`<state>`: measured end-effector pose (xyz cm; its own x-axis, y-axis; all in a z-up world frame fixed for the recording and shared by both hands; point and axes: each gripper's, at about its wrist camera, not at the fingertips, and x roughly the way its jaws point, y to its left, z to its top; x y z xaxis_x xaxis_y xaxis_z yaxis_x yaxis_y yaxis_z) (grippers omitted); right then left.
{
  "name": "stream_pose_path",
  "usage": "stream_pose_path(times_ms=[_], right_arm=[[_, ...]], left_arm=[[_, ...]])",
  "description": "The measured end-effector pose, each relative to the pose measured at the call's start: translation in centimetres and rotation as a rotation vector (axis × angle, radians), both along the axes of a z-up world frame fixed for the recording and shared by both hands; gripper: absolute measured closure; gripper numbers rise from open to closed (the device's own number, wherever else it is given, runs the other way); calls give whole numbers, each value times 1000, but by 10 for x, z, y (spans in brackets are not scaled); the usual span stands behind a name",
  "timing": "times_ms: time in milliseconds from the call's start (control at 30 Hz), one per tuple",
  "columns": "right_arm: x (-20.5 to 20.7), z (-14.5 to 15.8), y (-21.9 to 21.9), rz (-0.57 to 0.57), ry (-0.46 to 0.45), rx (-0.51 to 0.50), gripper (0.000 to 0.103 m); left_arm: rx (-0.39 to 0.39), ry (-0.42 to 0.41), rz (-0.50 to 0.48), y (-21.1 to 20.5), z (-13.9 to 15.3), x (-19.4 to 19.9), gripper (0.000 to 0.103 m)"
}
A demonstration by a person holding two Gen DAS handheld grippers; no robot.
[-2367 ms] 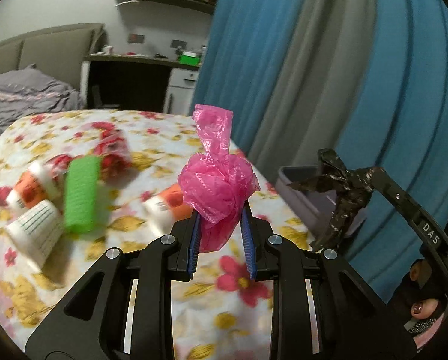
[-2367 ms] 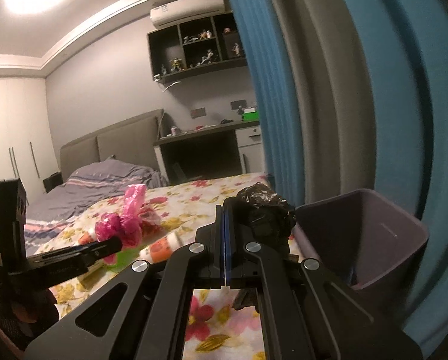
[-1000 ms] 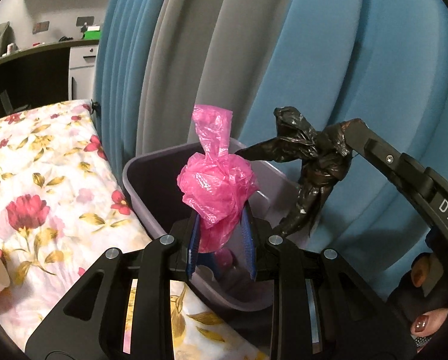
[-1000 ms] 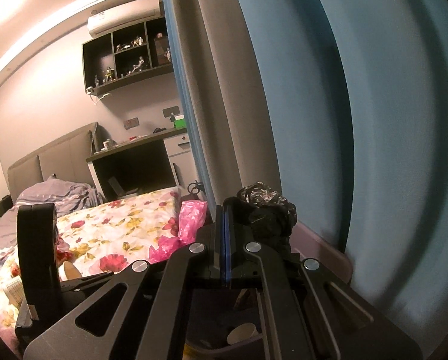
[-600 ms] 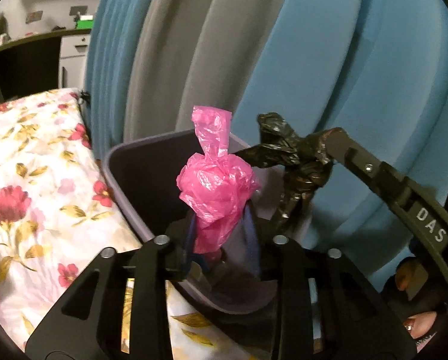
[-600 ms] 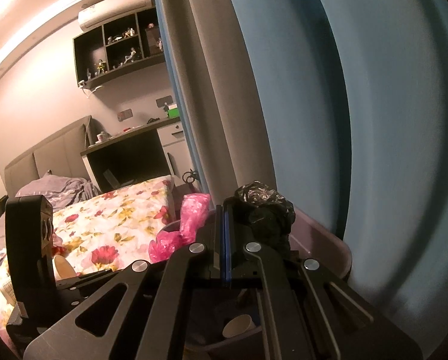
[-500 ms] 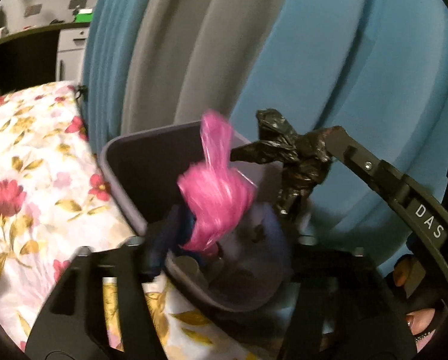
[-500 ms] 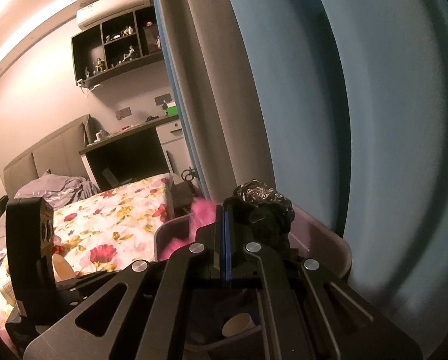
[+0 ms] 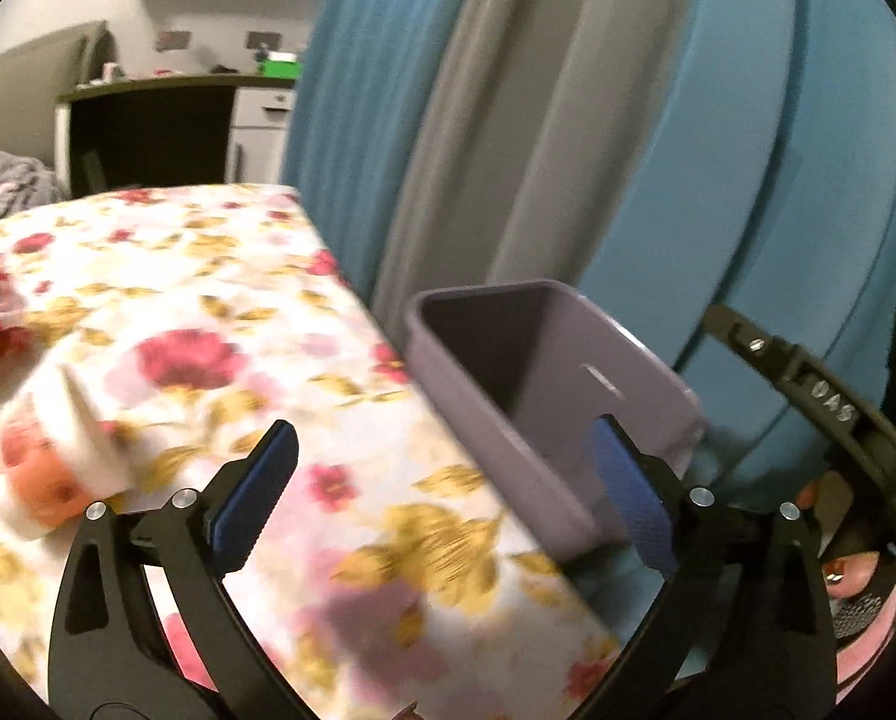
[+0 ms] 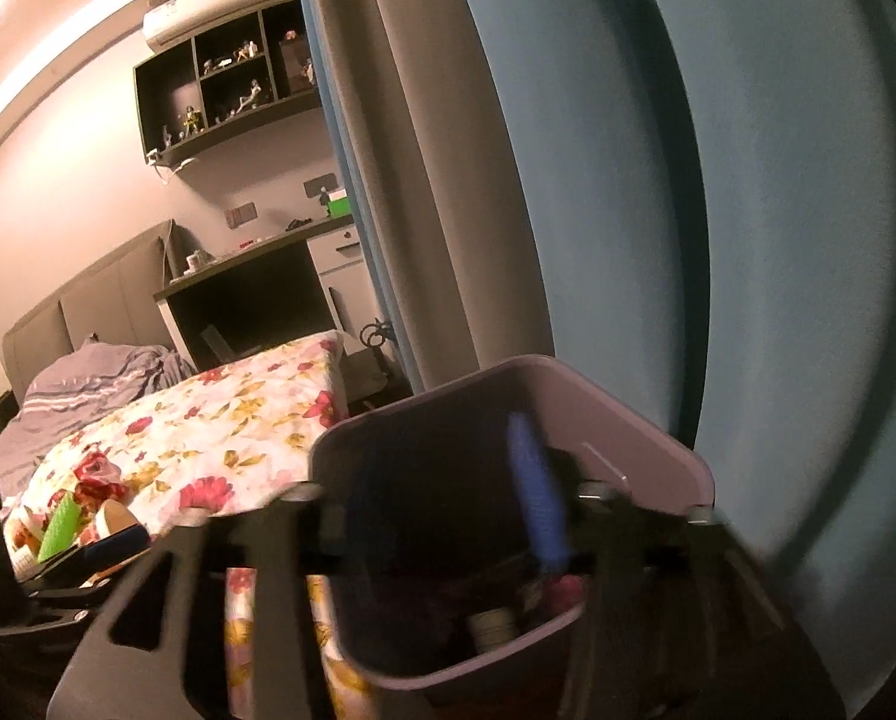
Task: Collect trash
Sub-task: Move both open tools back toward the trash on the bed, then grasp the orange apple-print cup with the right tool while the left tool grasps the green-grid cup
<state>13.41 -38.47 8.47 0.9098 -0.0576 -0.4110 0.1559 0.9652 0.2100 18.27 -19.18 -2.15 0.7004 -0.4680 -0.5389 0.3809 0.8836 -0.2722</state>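
My left gripper (image 9: 442,492) is open and empty over the edge of the flowered bed (image 9: 196,312), just left of the purple trash bin (image 9: 646,414). My right gripper (image 10: 448,516) is open and empty, blurred, above the mouth of the same bin (image 10: 676,456). Inside the bin I see a bit of pink bag (image 10: 562,591), a paper cup (image 10: 493,627) and dark trash. On the bed lie an orange-and-white cup (image 9: 46,474), and in the right wrist view a green item (image 10: 58,525) with cups (image 10: 115,516) beside it.
Blue and grey curtains (image 9: 568,120) hang right behind the bin. A dark desk (image 9: 148,132) with white drawers and a wall shelf (image 10: 226,84) stand at the far end. A grey blanket (image 10: 88,372) lies at the bed's head.
Both grippers opened. The pink bag left my left gripper and the black bag left my right gripper; both dropped into the bin. My left gripper swung back left toward the bed.
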Motion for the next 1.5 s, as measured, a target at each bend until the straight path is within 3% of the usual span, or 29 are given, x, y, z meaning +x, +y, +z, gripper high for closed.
stream_pose_path(times_ms=[133,233,400,633,800,1067,1500], right_arm=[[-18,2,20,-24,-14,-46,24],[-30,2,37,-25,-16,-75,17],[-44,1,69,27,-25,-77,15],[-60,-6,137,143,-22,-95,10],[-64,-15,183,214,-9,-128,10],[-61,-27,236,294,33,-152,10],[-37,-44,272,348,67,-211,6]], left_arm=[[39,-33,92,33,2,-18,6],[74,-47,173,58,1,-35,6],[81,-46,328,117,2,-61,6],[112,-71,474,182,3,-98,6],[92,-65,558,229,1,-120,6],[65,-50,632,274,-6,-139,6],[53,-43,649,292,-9,-139,6]])
